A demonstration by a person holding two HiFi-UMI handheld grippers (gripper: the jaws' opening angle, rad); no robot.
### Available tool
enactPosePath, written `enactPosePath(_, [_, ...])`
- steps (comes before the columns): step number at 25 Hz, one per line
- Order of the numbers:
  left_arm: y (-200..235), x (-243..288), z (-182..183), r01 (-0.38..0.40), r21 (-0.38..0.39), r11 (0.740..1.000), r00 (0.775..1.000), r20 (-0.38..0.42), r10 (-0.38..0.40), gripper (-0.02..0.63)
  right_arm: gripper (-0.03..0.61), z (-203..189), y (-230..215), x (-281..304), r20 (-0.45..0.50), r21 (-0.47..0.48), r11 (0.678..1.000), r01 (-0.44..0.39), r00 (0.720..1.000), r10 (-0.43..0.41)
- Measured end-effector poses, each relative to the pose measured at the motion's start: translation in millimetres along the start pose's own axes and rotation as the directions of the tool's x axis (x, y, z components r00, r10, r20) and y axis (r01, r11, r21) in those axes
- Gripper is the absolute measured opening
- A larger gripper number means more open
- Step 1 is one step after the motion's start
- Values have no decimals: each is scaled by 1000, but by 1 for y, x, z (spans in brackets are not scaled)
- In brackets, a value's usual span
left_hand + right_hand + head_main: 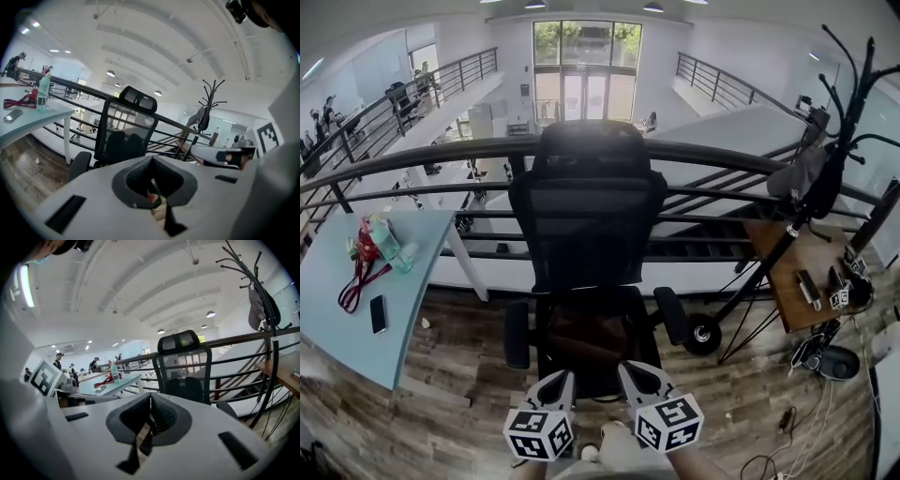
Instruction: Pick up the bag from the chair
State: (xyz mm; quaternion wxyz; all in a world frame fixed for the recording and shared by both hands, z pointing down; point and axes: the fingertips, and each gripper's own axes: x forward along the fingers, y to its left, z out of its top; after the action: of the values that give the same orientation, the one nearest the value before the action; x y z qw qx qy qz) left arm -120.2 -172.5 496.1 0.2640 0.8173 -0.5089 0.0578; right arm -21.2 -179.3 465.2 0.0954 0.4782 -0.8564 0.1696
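Both tools hang low, side by side, right in front of the chair [586,202]. The left gripper [564,378] has its jaws pressed fully together with nothing between them, and it's the same deal for the right gripper [626,368]. The bag [586,336], dark brownish, lies on the chair's seat just past the jaw tips, and neither one has hold of it. There's a light blue desk [337,314] off to the left with a phone [379,314] on it, and a coat rack [861,80] to the right.
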Motion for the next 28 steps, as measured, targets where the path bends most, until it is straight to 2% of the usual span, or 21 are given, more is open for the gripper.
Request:
enactPosePath(5, [12,26,1,-18,-20,1000,1000,-9,18,2,2,-1,-29,19,-19,3,1000,27,999,-27])
enactPosePath(16, [60,103,17,-94,-72,993,996,-19,93,2,2,3,-85,92,-81,-30,1000,-6,997,3])
enactPosePath(28, [114,179,-4,-130,-92,987,987,-102,120,3,2,-37,-141,164,-169,37,998,59,984,-52])
